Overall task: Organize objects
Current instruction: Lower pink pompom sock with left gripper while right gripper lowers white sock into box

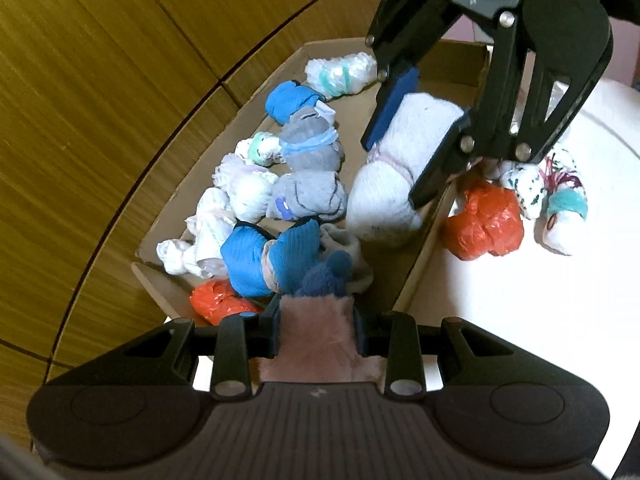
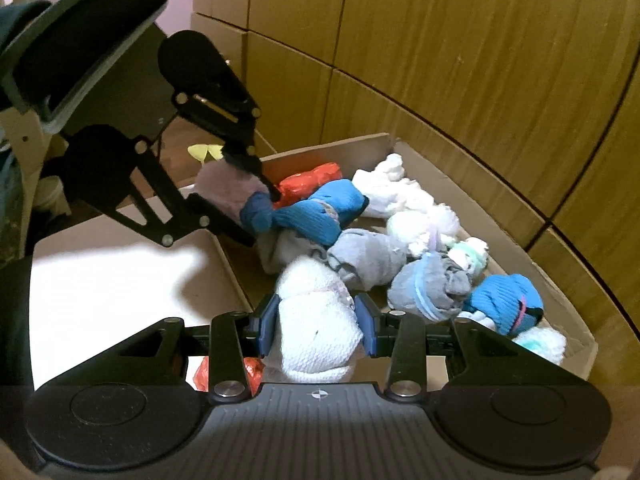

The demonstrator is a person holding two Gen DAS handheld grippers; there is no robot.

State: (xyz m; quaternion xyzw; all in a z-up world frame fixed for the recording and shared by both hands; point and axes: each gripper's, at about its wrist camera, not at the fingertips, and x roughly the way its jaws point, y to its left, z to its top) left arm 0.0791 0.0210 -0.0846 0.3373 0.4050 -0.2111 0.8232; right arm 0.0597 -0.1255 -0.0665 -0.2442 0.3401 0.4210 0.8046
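A: Both grippers hang over the shallow brown cardboard box [image 1: 416,268]. Why?

B: Likely delivering. Right gripper [image 2: 316,322] is clamped on a white, ribbed-knit rolled sock bundle [image 2: 316,332]; left gripper [image 1: 318,330] is clamped on a fuzzy mauve-pink plush sock bundle [image 1: 316,344].

A: Contents?

B: Soft balled socks inside: blue ribbed [image 1: 294,100], grey smooth [image 1: 312,192]. A crinkly orange plastic bag [image 1: 484,224] sits outside on the white surface [image 1: 520,320].

The pink sock [image 1: 316,340] runs back under the left gripper [image 1: 318,322], its far end hidden. The orange bundle [image 2: 250,372] shows only slivers behind the right gripper [image 2: 316,320].
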